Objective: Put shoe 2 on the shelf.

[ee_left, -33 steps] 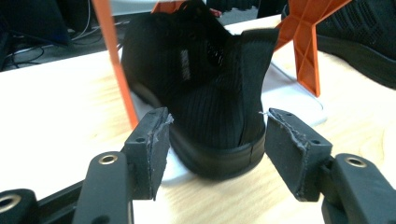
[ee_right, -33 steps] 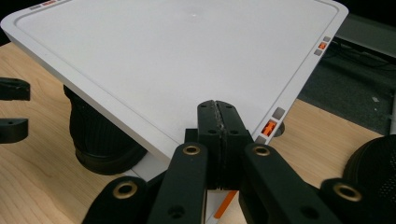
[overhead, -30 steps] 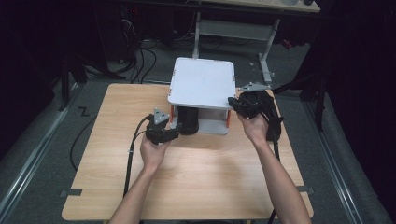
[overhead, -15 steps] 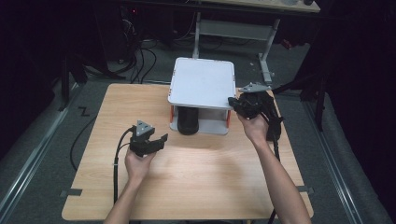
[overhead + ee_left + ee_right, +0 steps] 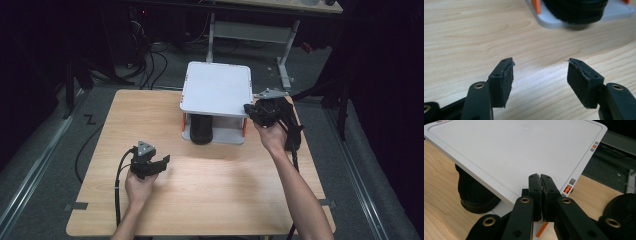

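1. Left gripper point(image 5: 161, 162): the jaws stand wide apart with nothing between them, low over the bare table point(image 5: 225, 195) and well clear of the white rack point(image 5: 216, 90). Judged from this, the placing step is done on this side. Keep the jaws spread and the hand low so that no pad catches the rack on any further move
2. Black cylinder point(image 5: 201, 131): it stands upright on the lower tray point(image 5: 549, 23) of the rack, under the top plate point(image 5: 519, 147) and toward the left front corner, between the orange posts point(image 5: 184, 121). Its front appears to reach the tray's edge or slightly past it. Check that its base sits flat before letting go of the rack
3. Right gripper point(image 5: 248, 108): the jaws are closed pad against pad and hold nothing. In the right gripper view they sit at the near right edge of the top plate; whether they press on it cannot be told. If the hand is steadying the rack, hold it still and lift it straight off, since a sideways drag would probably shift the rack and tip the cylinder
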Available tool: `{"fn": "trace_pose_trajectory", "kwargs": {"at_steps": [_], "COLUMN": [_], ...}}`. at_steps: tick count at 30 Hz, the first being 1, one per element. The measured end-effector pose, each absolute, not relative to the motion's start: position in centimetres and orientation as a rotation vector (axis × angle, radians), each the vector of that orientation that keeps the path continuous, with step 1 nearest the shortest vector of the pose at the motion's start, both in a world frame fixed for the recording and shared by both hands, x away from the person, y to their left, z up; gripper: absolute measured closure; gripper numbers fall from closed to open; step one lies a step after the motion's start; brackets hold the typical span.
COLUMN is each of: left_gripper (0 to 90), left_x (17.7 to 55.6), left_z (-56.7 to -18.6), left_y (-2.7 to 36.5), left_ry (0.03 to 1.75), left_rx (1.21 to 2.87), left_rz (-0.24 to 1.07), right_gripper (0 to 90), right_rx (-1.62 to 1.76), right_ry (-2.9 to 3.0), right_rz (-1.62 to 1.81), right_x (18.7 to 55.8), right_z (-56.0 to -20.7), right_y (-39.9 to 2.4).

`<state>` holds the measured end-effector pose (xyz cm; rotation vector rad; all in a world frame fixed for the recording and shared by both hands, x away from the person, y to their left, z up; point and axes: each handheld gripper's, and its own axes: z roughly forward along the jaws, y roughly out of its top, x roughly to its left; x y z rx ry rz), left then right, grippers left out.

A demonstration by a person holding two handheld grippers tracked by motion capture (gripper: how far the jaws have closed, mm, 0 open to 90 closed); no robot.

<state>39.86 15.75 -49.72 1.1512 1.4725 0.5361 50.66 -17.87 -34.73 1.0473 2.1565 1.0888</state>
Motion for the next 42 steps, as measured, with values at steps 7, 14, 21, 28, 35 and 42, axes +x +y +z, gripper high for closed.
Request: {"fn": "trace_pose_trajectory", "kwargs": {"at_steps": [7, 14, 21, 28, 35, 42], "left_gripper": [38.2, 36.9, 33.1, 30.9, 30.6, 30.5], "left_x": [40.0, 39.9, 39.8, 39.7, 39.7, 39.7], "left_z": [-51.3, -51.4, -51.6, -51.7, -51.7, -51.7], "left_y": [16.4, 16.5, 16.0, 15.6, 15.6, 15.6], "left_ry": [1.536, 1.538, 1.526, 1.517, 1.517, 1.517], "left_rx": [1.172, 1.165, 1.215, 1.239, 1.239, 1.238], "left_rz": [0.552, 0.556, 0.587, 0.609, 0.608, 0.609], "right_gripper": [80.8, 72.0, 62.4, 59.8, 58.4, 57.5], "right_rx": [1.077, 1.096, 1.068, 1.035, 1.076, 1.159], "right_ry": [2.147, 2.137, 2.137, 2.086, 2.009, 1.989], "right_rz": [1.111, 1.134, 1.160, 1.232, 1.234, 1.141], "right_x": [50.9, 50.8, 49.6, 47.4, 45.8, 46.0], "right_z": [-34.7, -34.8, -34.3, -32.3, -31.6, -33.0], "right_y": [-18.2, -18.4, -19.3, -22.0, -26.5, -29.8]}}
